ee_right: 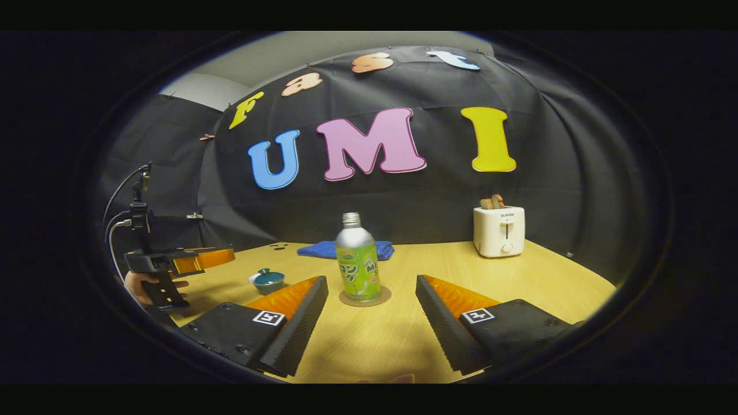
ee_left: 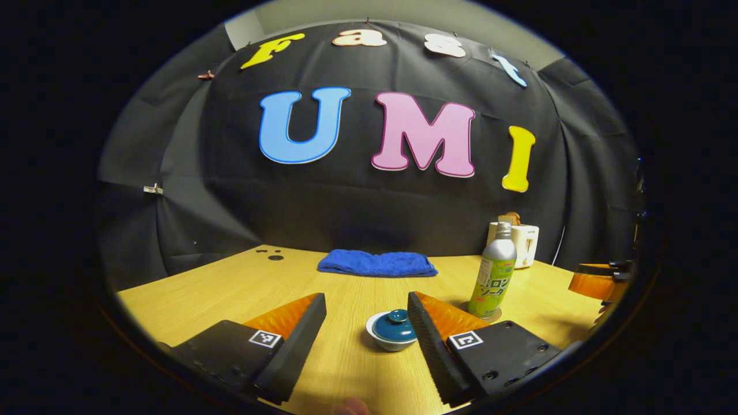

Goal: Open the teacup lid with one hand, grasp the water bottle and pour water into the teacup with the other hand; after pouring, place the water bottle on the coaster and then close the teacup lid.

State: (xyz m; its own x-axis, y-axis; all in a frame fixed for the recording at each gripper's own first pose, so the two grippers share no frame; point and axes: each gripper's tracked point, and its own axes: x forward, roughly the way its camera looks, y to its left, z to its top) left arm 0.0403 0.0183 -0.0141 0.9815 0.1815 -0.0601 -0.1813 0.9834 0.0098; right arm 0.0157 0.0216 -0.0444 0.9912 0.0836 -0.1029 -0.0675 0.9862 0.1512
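Observation:
A small white teacup (ee_left: 392,339) with a blue lid (ee_left: 395,324) on it sits on the wooden table, just ahead of my left gripper (ee_left: 366,308), whose fingers stand open around empty air. A silver water bottle (ee_left: 492,272) with a green label stands upright on a round coaster (ee_left: 490,314) to the cup's right. In the right gripper view the water bottle (ee_right: 357,259) stands on its coaster (ee_right: 364,298) straight ahead of my open right gripper (ee_right: 372,291). The teacup (ee_right: 267,280) lies to the left there, near the other gripper (ee_right: 179,262) and the hand holding it.
A folded blue cloth (ee_left: 377,263) lies at the back of the table (ee_left: 230,288). A white toaster (ee_right: 499,230) with bread in it stands at the back right. A few dark spots (ee_left: 271,253) mark the far left of the tabletop.

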